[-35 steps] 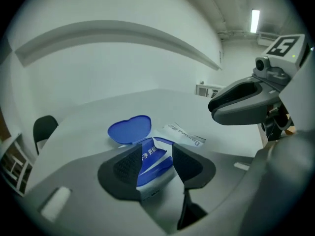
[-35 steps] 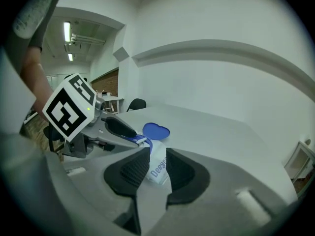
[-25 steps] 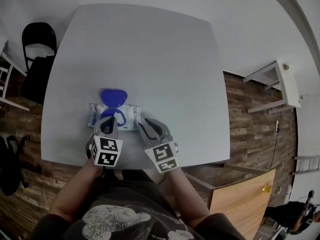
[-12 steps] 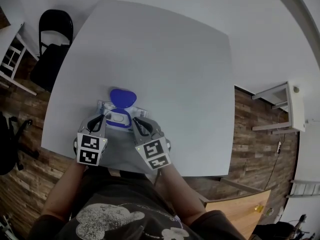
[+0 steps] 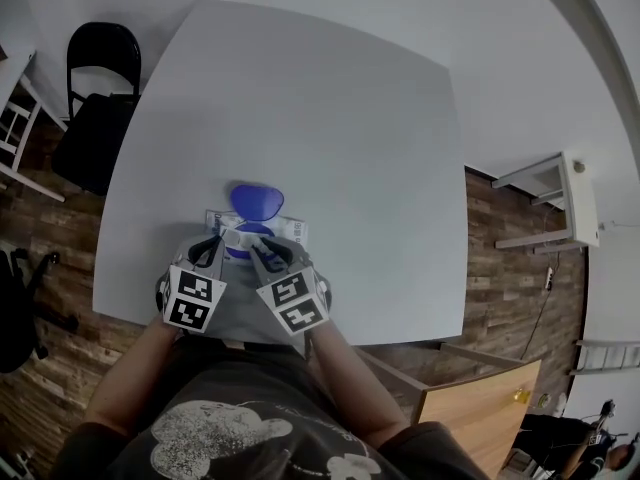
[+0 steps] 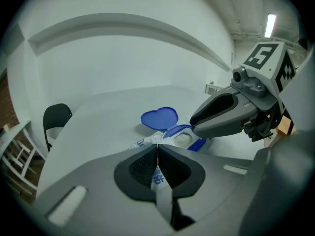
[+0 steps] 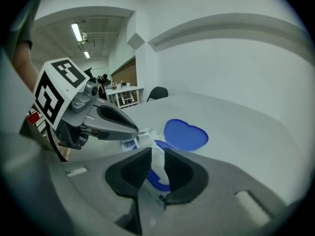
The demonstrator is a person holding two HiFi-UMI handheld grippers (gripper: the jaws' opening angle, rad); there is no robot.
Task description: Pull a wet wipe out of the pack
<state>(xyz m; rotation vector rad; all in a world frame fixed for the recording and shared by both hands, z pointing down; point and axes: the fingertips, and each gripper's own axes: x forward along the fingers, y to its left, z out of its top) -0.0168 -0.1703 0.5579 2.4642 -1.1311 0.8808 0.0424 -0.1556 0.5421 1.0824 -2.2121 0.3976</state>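
White table (image 5: 330, 118) fills most of the head view, with wood floor (image 5: 500, 258) round it and a black chair (image 5: 95, 98) at its far left corner. Near the table's near edge lies the pack (image 5: 290, 230), flat, its blue lid (image 5: 257, 200) flipped open and lying on the far side of the opening. A white wipe (image 6: 183, 139) shows inside the blue rim of that opening. The left gripper (image 5: 213, 246) comes at the pack's left end from the near side; its own view shows the jaws pressed together with the pack's thin printed edge pinched between the pads. The right gripper (image 5: 262, 253) sits just beside it, tilted down over the opening. Its jaws have just been opening and now stand a little apart, and through the gap the wipe, the blue rim and a strip of printed film can be seen below. The pads do not press on anything that the right gripper view shows. Both grippers' tips are close together, the left's just beside the blue rim.
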